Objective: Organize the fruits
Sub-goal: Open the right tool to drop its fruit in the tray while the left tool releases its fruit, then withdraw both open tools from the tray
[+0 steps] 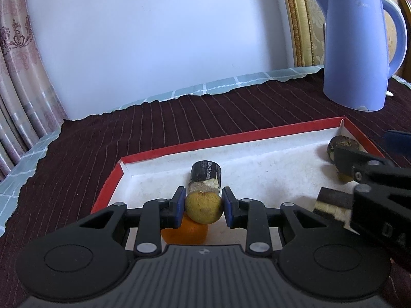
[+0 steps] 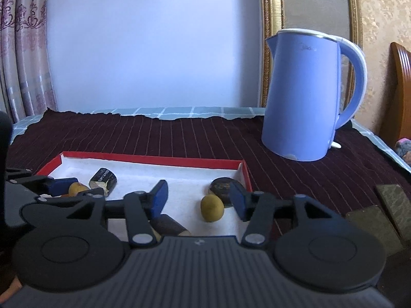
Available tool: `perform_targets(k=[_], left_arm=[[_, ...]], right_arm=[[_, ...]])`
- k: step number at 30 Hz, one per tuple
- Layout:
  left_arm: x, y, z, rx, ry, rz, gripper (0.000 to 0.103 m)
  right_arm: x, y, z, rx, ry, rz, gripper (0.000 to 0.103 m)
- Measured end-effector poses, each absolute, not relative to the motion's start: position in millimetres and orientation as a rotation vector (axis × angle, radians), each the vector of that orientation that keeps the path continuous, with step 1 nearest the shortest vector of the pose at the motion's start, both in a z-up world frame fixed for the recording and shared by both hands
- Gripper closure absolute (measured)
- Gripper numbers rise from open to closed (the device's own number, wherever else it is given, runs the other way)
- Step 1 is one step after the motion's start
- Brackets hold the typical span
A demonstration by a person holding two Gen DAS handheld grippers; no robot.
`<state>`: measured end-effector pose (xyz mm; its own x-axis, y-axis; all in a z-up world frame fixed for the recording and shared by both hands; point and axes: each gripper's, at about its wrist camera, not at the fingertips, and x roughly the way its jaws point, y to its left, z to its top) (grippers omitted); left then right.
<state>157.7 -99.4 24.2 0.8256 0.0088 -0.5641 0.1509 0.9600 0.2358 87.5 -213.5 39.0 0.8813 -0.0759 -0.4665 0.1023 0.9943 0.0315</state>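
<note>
A white tray with a red rim lies on a dark maroon cloth. My left gripper is shut on a small yellow-brown round fruit just above the tray's near side, with an orange fruit under it. A dark cut cylinder piece lies just beyond. My right gripper stands open over the tray's right part. A second yellow-brown fruit rests on the tray floor between its fingers, nearer the right one, with neither pad pressing on it. A dark round piece sits behind that fruit.
A blue electric kettle stands on the cloth beyond the tray's right corner. Another dark cut piece lies in the tray by my right gripper's left finger. Olive-brown blocks sit at the right. A wall and a curtain lie behind the table.
</note>
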Motion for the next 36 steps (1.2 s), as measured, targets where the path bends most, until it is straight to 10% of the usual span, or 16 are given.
perform_targets(k=[19,28,36], left_arm=[[154,-104,26,0.277,0.608,-0.078,0.072],[145,-104,30,0.269,0.593,-0.077,0.045],[133,-90,33,0.231,0.6,-0.068,0.044]], right_arm=[[51,-222,41,0.057,0.442,-0.132,0.025],[39,-224,42,0.078,0.428,-0.13,0.003],[31,-222,39,0.113,0.441,-0.122,0.0]])
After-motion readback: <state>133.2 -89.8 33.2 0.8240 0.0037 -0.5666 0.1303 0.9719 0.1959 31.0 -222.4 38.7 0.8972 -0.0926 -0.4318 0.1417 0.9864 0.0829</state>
